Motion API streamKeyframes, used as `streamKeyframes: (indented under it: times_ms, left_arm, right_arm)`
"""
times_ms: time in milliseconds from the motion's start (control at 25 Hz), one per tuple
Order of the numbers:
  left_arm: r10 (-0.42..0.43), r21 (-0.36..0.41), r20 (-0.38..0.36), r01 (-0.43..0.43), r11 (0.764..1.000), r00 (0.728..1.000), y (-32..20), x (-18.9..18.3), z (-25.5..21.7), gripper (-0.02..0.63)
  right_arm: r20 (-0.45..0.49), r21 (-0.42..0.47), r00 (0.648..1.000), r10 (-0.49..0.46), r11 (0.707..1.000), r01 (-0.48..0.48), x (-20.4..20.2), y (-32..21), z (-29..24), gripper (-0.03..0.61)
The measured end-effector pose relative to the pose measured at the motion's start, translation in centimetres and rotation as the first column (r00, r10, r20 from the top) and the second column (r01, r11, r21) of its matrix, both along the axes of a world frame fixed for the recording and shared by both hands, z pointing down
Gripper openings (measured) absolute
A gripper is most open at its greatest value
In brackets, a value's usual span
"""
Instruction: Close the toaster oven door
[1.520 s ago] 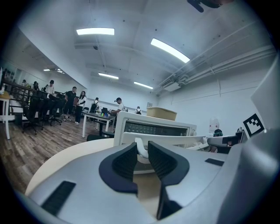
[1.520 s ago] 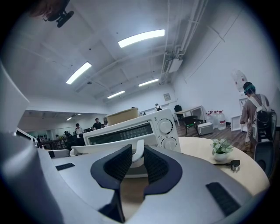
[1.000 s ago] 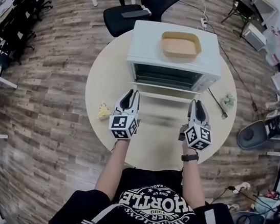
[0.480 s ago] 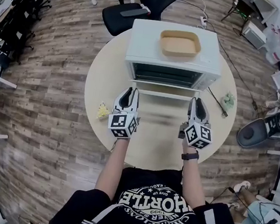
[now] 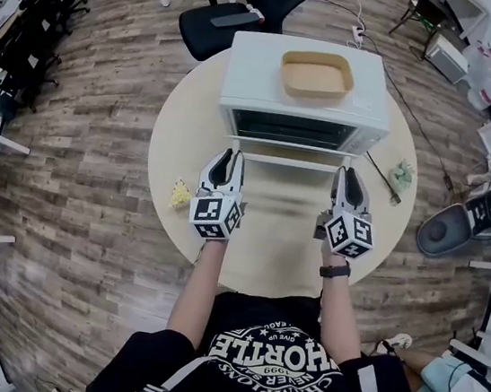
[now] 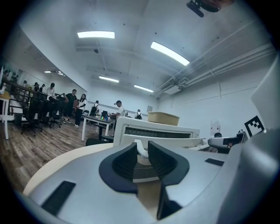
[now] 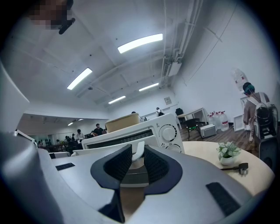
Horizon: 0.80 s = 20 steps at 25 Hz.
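Observation:
The white toaster oven (image 5: 307, 91) stands at the back of the round table, its door hanging open toward me. The door's white handle bar (image 5: 286, 162) runs across in front of it. My left gripper (image 5: 226, 159) is shut on the bar's left end, and my right gripper (image 5: 348, 175) on its right end. In the left gripper view the handle (image 6: 141, 148) sits between the dark pads of the left gripper (image 6: 141, 161). The right gripper view shows the handle (image 7: 138, 151) pinched by the right gripper (image 7: 138, 162), with the oven's knobs (image 7: 167, 132) beyond.
A tan tray (image 5: 316, 75) lies on top of the oven. On the table (image 5: 183, 127) are a small yellow thing (image 5: 180, 195) at the left and a little plant (image 5: 401, 174) with a black cable (image 5: 380, 180) at the right. A black office chair (image 5: 244, 9) stands behind.

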<state>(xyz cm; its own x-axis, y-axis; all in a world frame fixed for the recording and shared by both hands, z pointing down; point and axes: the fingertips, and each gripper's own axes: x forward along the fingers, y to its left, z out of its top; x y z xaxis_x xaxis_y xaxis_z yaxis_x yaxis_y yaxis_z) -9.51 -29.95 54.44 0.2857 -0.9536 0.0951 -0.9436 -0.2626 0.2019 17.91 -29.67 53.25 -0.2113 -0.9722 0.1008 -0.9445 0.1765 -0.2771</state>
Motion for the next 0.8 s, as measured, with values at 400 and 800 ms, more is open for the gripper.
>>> streamKeyframes:
  times_ms: [400,800]
  left_arm:
    - [0.004,0.008,-0.007,-0.004,1.0,1.0,-0.7,-0.1,-0.5,0.097]
    - [0.007,0.012,-0.005,-0.007,1.0,1.0,-1.8,0.0,-1.0,0.097]
  right_arm:
    - [-0.002,0.009,1.0,0.004,1.0,-0.004,-0.1,-0.7,-0.5,0.095]
    - [0.007,0.015,1.0,0.001,1.0,-0.001,0.0,-1.8,-1.0,0.096]
